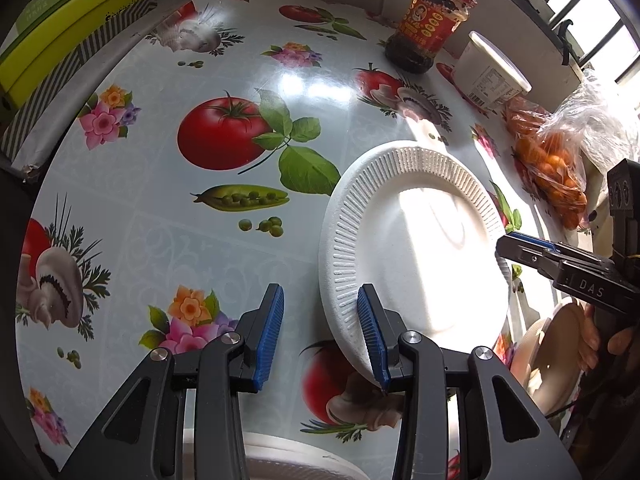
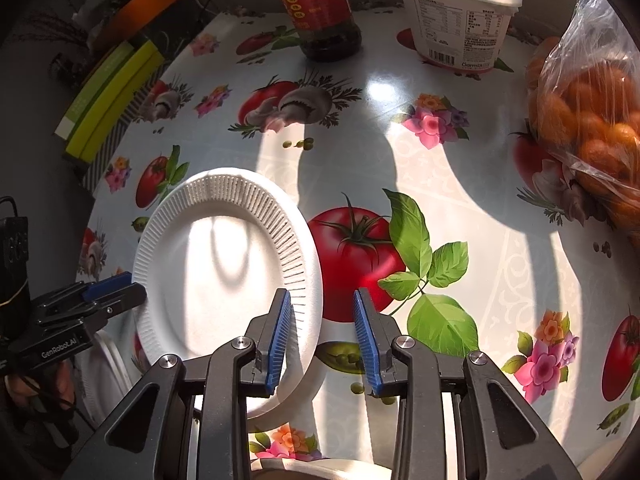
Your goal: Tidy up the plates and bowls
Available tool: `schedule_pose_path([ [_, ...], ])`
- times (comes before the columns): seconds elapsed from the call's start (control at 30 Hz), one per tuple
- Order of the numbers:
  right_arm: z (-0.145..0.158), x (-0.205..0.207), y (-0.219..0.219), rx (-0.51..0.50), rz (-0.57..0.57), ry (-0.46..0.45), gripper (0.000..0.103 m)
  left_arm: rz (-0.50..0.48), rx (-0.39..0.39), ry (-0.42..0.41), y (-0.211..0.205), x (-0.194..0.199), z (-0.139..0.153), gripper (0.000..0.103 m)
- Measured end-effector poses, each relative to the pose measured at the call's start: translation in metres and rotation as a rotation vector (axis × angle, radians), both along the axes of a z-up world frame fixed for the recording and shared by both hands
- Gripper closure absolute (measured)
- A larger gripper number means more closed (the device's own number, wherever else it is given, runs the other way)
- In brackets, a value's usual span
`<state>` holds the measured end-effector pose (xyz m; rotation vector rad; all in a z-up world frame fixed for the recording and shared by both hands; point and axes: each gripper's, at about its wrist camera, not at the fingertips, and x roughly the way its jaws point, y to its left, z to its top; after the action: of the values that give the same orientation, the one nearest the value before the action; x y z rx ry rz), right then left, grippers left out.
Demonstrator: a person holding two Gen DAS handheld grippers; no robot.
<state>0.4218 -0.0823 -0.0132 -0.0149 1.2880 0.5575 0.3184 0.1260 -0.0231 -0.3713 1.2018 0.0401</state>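
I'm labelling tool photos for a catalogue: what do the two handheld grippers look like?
Both are black, angular linkages with silver pivot pins and ribbed blue pads on the jaws. The right gripper carries white lettering "DAS"; the left gripper reads "GenRobot.AI". A thin dark cable trails by its handle.

A table (image 1: 132, 240) covered in a glossy oilcloth printed with tomatoes, mushrooms, peas and flowers is carrying everything. A white foam plate (image 1: 416, 248) is lying on it toward the right side. Along the far edge a jar of dark sauce (image 1: 428, 28) and a white lidded tub (image 1: 494, 72) are standing side by side. A clear bag of small orange fruit (image 1: 556, 172) is sitting at the right edge. Yellow-green boxes (image 1: 72, 28) are resting at the far left corner.
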Motion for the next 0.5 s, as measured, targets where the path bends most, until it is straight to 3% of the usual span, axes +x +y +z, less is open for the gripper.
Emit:
schedule_pose_path([
  [0.23,0.0001,-0.0016,0.0044,0.001,0.005,0.001,0.084,0.002,-0.005,-0.011,-0.0001,-0.0009,0.0019,0.064],
  [0.5,0.0013,-0.003,0.0071,0.0,0.008,-0.005,0.087,-0.02,-0.002,-0.02,-0.0045,-0.0004,0.0024,0.079],
])
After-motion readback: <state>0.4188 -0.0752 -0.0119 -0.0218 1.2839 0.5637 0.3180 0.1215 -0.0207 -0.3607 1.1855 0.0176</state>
